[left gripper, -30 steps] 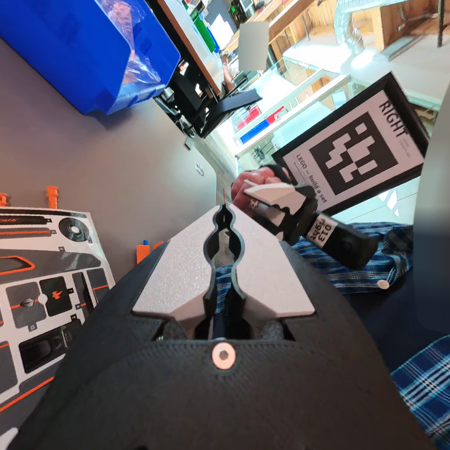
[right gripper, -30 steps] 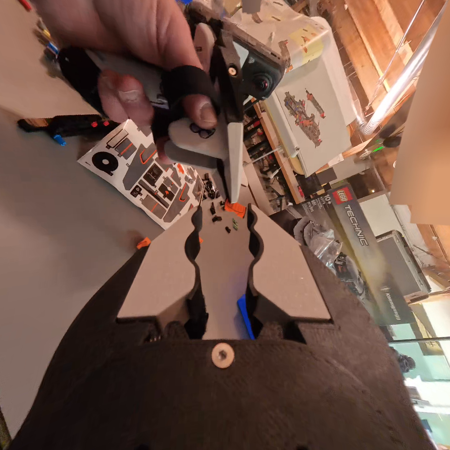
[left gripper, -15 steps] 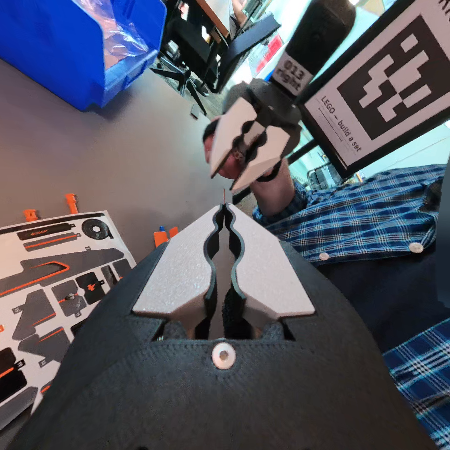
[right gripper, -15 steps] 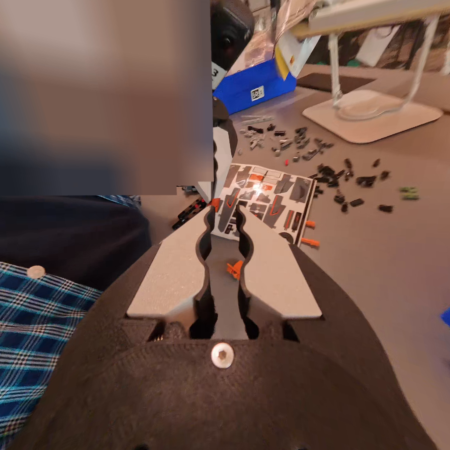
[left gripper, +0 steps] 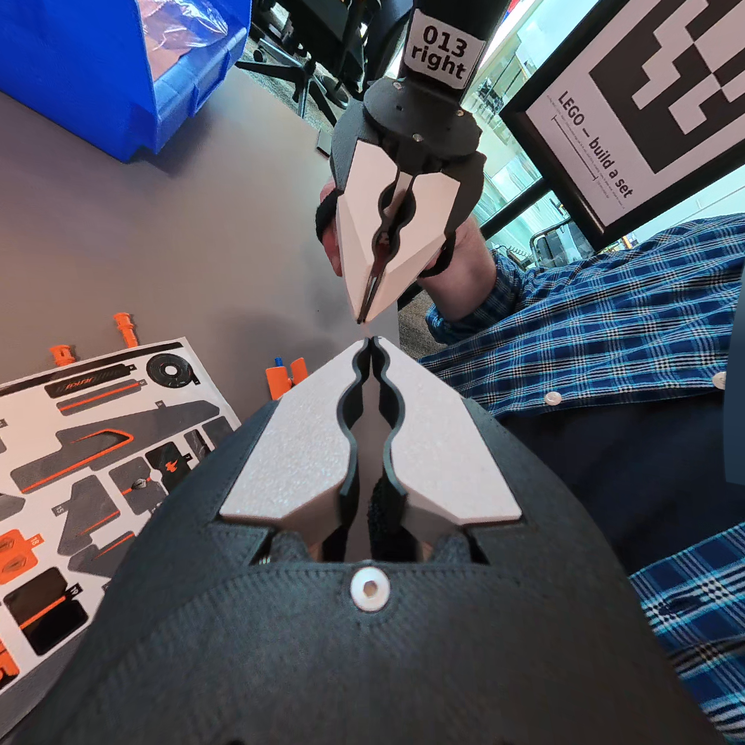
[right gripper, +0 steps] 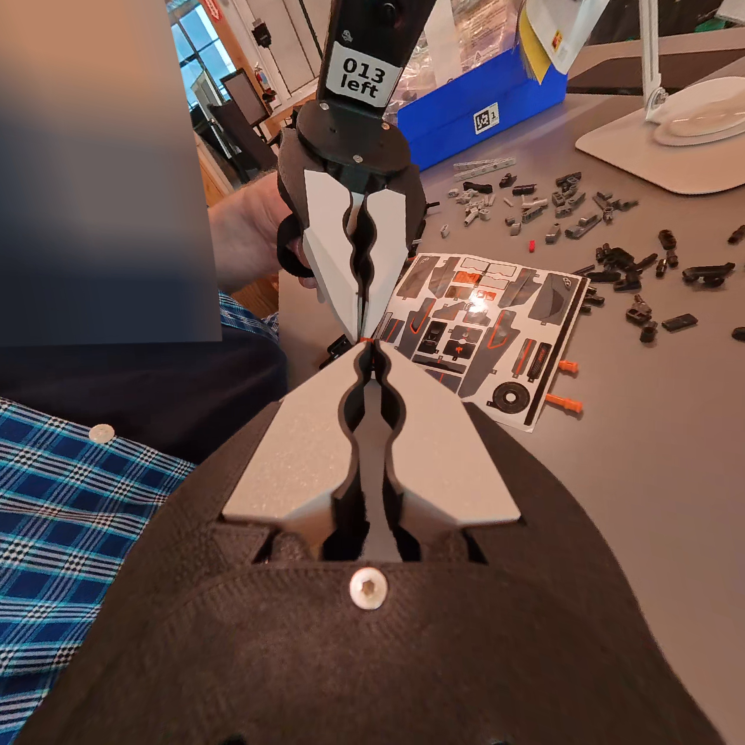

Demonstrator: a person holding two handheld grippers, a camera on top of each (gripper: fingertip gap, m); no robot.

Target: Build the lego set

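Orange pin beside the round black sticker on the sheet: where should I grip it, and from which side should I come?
Probably best to grip the orange pin across its outer half, coming from above on the side away from the sticker sheet. It lies flat on the table, pointing out from the sheet's edge, so its two long sides are free to pinch and the paper is not caught.

Left gripper (left gripper: 370, 342) and right gripper (right gripper: 369, 346) meet tip to tip, jaws closed, blocking each other. Sticker sheet (right gripper: 490, 334), orange pins (right gripper: 564, 401), scattered black pieces (right gripper: 645, 278) crowd desk (right gripper: 645, 463) beyond; bare desk nearer.
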